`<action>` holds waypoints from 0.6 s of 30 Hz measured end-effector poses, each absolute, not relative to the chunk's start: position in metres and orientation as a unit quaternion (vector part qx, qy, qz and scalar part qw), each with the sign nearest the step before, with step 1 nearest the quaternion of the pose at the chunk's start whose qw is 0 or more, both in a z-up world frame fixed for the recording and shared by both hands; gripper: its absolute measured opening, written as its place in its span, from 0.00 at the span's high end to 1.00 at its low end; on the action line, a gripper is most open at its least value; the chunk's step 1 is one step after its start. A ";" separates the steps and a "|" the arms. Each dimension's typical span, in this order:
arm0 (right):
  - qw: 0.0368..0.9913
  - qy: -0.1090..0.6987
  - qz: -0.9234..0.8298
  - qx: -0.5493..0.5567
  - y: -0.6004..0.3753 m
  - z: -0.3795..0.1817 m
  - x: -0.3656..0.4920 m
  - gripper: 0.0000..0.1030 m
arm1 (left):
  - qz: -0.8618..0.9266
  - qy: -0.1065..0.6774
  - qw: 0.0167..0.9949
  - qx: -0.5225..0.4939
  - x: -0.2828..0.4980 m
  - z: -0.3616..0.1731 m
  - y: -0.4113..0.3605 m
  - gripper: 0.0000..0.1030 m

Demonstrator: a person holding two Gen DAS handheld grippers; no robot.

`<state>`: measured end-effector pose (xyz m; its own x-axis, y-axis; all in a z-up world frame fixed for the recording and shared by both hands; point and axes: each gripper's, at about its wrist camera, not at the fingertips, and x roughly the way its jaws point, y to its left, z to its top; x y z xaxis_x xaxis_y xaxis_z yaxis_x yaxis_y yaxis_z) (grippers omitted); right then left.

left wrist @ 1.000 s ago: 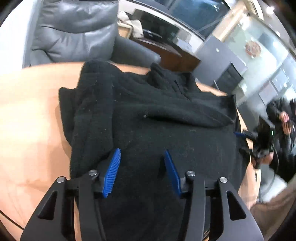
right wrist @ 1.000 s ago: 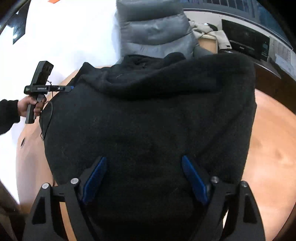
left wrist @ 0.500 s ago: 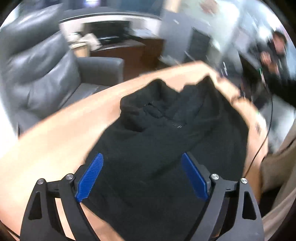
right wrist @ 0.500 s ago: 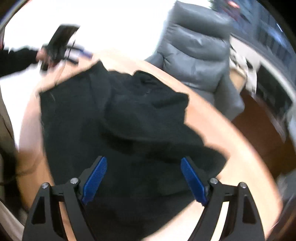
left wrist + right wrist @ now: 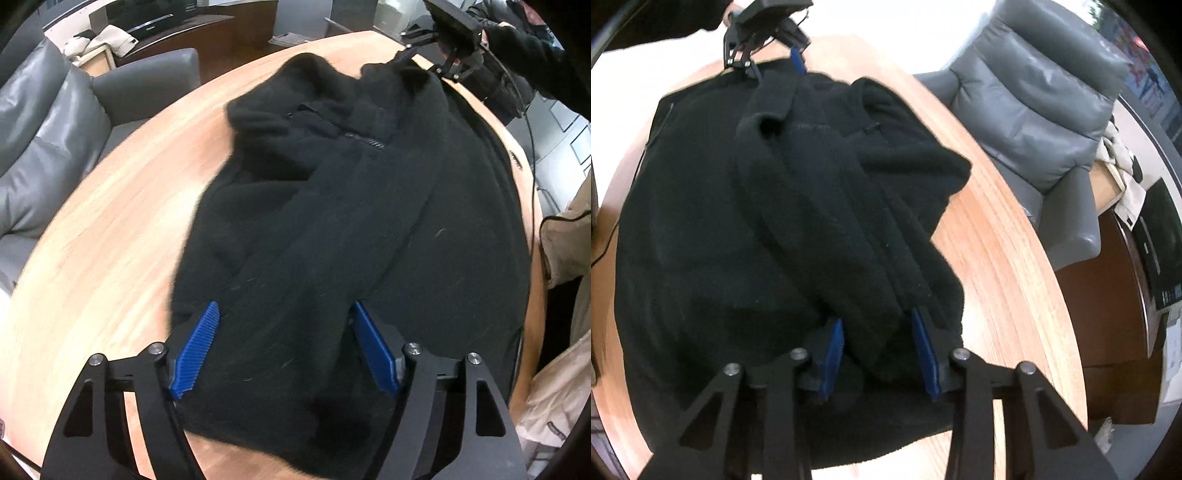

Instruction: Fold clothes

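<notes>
A black fleece jacket lies bunched in long folds on a round wooden table. My left gripper hovers over one end of it, open wide, with fabric under the jaws but nothing pinched. At the opposite end my right gripper has narrowed onto a thick fold of the jacket that fills the gap between its blue pads. Each gripper shows at the far end in the other's view: the right gripper held by a dark-sleeved hand, the left gripper at the top.
A grey leather armchair stands close to the table edge. Behind it are a dark wooden cabinet and a screen. A cable hangs off the table's right side beside beige clothing.
Both views swung from the jacket's side to its two ends. The left jaws widened. The right jaws went from wide apart to narrowed on a fold of the jacket.
</notes>
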<state>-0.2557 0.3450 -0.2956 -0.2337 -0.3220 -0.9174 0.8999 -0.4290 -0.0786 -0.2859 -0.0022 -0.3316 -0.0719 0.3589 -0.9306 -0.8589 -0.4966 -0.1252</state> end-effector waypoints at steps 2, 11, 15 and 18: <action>0.423 0.313 -0.721 0.451 0.352 -0.294 -0.258 0.72 | 0.693 0.230 0.435 -0.527 -0.291 -0.330 -0.014 0.26; 0.396 0.239 -0.752 0.470 0.384 -0.280 -0.272 0.66 | 0.693 0.204 0.424 -0.546 -0.288 -0.331 -0.054 0.27; 0.372 0.183 -0.782 0.465 0.409 -0.261 -0.292 0.48 | 0.692 0.195 0.416 -0.557 -0.288 -0.335 -0.071 0.25; 0.361 0.169 -0.783 0.478 0.418 -0.265 -0.298 0.48 | 0.696 0.183 0.412 -0.559 -0.285 -0.339 -0.081 0.22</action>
<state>-0.2981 0.4181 -0.2652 -0.2833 -0.4037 -0.8699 0.7269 -0.6821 0.0797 -0.2847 -0.0814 -0.3394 -0.0364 0.3691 -0.9287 -0.7773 -0.5946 -0.2058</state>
